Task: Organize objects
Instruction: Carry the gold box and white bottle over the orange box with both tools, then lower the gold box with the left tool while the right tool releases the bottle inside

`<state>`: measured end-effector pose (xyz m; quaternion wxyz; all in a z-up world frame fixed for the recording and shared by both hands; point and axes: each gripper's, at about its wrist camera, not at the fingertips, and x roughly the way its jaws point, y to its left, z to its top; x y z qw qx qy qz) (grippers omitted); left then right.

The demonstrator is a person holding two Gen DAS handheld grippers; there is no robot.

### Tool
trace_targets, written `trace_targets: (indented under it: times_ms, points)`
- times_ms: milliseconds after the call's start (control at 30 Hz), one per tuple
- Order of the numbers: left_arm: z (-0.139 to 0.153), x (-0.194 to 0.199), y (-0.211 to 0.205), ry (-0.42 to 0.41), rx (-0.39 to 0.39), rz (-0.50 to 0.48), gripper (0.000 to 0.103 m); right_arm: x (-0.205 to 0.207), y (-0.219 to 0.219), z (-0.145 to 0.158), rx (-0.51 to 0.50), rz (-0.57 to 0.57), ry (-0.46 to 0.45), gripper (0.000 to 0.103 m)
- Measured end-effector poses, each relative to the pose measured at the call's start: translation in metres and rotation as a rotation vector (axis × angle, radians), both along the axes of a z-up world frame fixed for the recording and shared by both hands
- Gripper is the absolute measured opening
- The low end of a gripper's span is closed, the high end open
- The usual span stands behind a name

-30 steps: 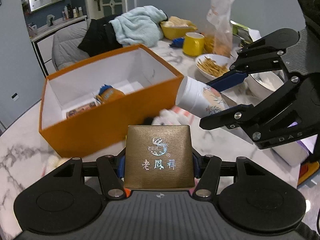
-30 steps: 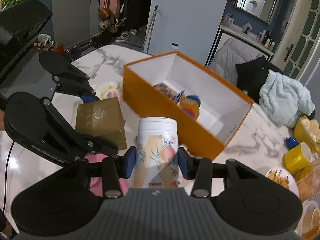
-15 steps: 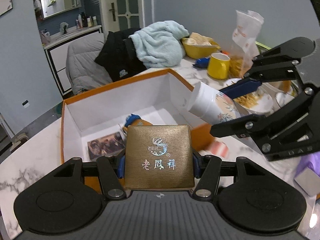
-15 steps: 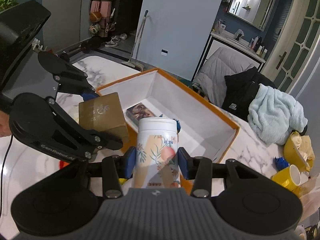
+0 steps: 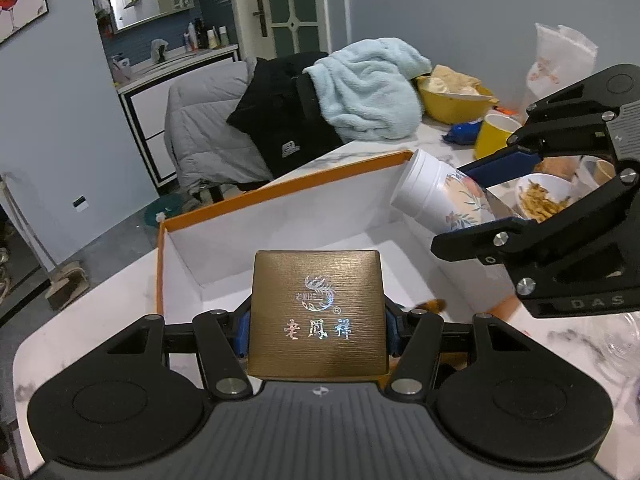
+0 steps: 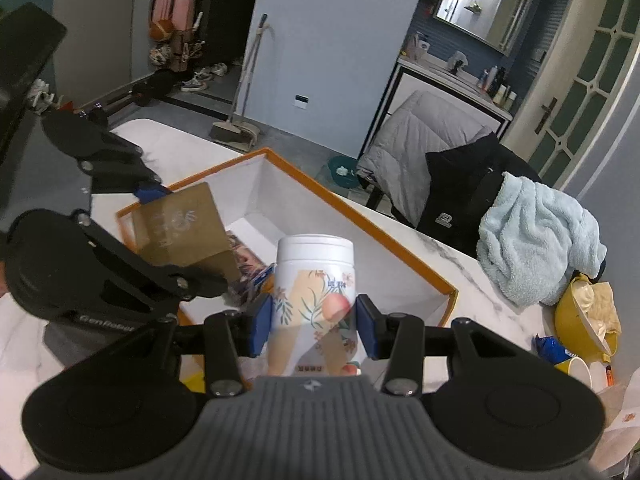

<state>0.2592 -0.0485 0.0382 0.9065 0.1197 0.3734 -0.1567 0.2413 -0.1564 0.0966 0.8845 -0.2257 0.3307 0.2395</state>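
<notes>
The left claw (image 5: 318, 330) pinches a flat gold box (image 5: 318, 312) between its blue pads, holding it above the near end of an open orange box (image 5: 280, 190) with white inner walls. The gold box's brushed lid bears a silvery emblem and three characters; its lower edge is hidden behind the claw body. The right claw (image 6: 314, 326) is pressed on a white canister (image 6: 314, 280) with a floral print and a plain white lid, tilted over the orange box's far corner. The canister's base is hidden by the claw. Inside the orange box, a printed packet (image 6: 246, 262) is mostly covered and hard to make out. The orange box sits on a marble table (image 6: 472, 272).
</notes>
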Motion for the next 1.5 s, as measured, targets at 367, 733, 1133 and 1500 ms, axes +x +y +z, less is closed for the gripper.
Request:
trace_targets:
  times_ms: [367,733,1133,1500]
  points:
    - [-0.024,0.037,0.006,0.042,0.058,0.069,0.068,0.061,0.012,-0.038,-0.008,-0.095,0.068,0.047]
    - [-0.053,0.064,0.015,0.142,0.11,0.114,0.068,0.105,0.031,-0.095,-0.107,-0.16,0.147,0.047]
    - [-0.073,0.065,0.018,0.214,0.129,0.11,0.068,0.115,0.034,-0.115,-0.149,-0.176,0.184,0.03]
    - [-0.063,0.064,0.016,0.201,0.119,0.104,0.079,0.11,0.035,-0.115,-0.151,-0.182,0.181,0.032]
